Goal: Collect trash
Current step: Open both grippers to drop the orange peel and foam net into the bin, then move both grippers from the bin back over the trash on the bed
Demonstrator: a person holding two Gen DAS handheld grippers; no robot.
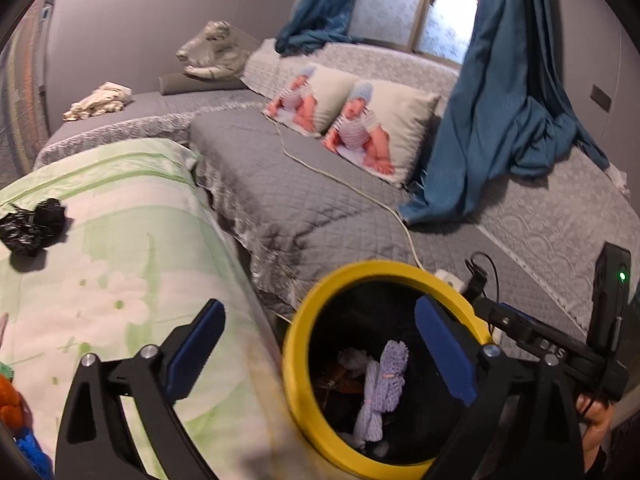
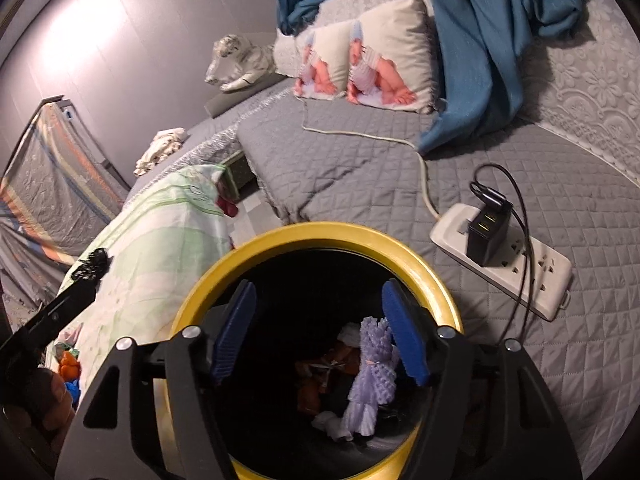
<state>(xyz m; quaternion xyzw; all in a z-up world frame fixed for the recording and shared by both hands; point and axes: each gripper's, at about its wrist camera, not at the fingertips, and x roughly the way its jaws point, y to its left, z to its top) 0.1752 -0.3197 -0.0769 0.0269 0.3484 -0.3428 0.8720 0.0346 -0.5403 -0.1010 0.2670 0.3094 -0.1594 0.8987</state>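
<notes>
Hovering over the bin, both jaws released

Item one, your left gripper point(image 1: 320, 356): jaws spread wide with nothing between the blue pads; the left pad sits over the green floral bedding point(image 1: 120, 248), the right pad over the mouth of the yellow-rimmed bin point(image 1: 298, 332).
Item two, your right gripper point(image 2: 320, 328): jaws parted and empty, both pads held above the bin's point(image 2: 320, 232) dark opening.
Item three, trash already inside the bin: a lilac netted foam sleeve point(image 2: 370, 380), lying loose under the right gripper's right pad and not pinched by it; white crumpled scraps point(image 2: 332, 424) and brownish-orange wrappers point(image 2: 320, 372) beside it.
Item four, trash still outside: a crumpled black plastic bag point(image 1: 34, 226) on the green bedding, well apart from the bin.
Item five, surroundings: grey quilted bed cover point(image 2: 360, 184); two baby-print pillows point(image 1: 352, 120); blue curtain point(image 1: 500, 100) draped onto the bed; white power strip point(image 2: 504, 256) with a black charger point(image 2: 488, 232) plugged in, near the bin; white plush tiger point(image 1: 216, 52) at the far end.
</notes>
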